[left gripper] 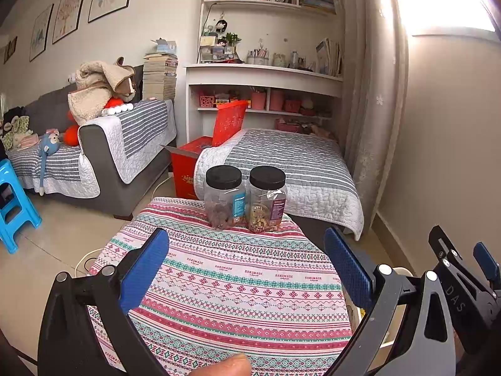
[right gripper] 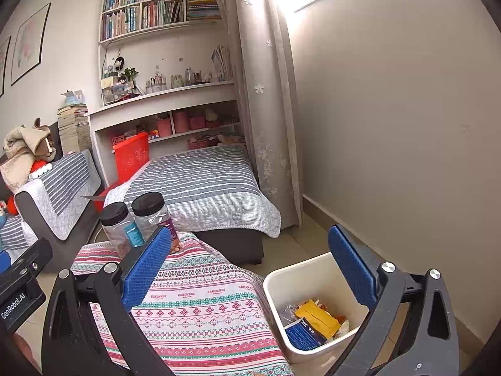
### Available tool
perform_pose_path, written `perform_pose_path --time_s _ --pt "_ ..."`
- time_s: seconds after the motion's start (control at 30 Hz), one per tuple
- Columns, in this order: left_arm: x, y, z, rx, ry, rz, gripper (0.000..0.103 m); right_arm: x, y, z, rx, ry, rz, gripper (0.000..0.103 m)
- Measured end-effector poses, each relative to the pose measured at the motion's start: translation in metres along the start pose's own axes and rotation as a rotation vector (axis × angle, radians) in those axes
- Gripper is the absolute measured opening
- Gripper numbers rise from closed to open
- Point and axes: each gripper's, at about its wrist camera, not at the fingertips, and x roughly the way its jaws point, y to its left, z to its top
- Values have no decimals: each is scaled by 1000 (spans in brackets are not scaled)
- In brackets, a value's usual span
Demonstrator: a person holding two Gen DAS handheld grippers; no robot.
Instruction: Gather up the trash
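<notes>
A white bin (right gripper: 278, 282) stands on the floor to the right of the table and holds trash: a yellow packet (right gripper: 316, 315), a dark blue packet (right gripper: 302, 333) and other wrappers. My right gripper (right gripper: 247, 269) hangs open above the table's right edge and the bin, nothing between its blue pads. Over the patterned tablecloth (left gripper: 231, 285) my left gripper (left gripper: 247, 266) is also open and empty. The right gripper (left gripper: 463, 269) shows at the right edge of the left wrist view. Only a sliver of the bin (left gripper: 400, 271) shows there.
Two clear jars with black lids (left gripper: 224, 200) (left gripper: 267, 202) stand at the table's far edge. Beyond are a striped daybed (left gripper: 288, 159), a grey sofa (left gripper: 125, 144), a red box (left gripper: 191, 169) and a blue stool (left gripper: 15, 206). A thumb (left gripper: 225, 366) shows at the bottom.
</notes>
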Motion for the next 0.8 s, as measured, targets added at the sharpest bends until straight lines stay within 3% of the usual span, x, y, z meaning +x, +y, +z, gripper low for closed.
perform_pose_path --time_s 0.8 --pt "3 -7 -1 2 8 0 96 -2 -8 -1 -12 -32 -11 96"
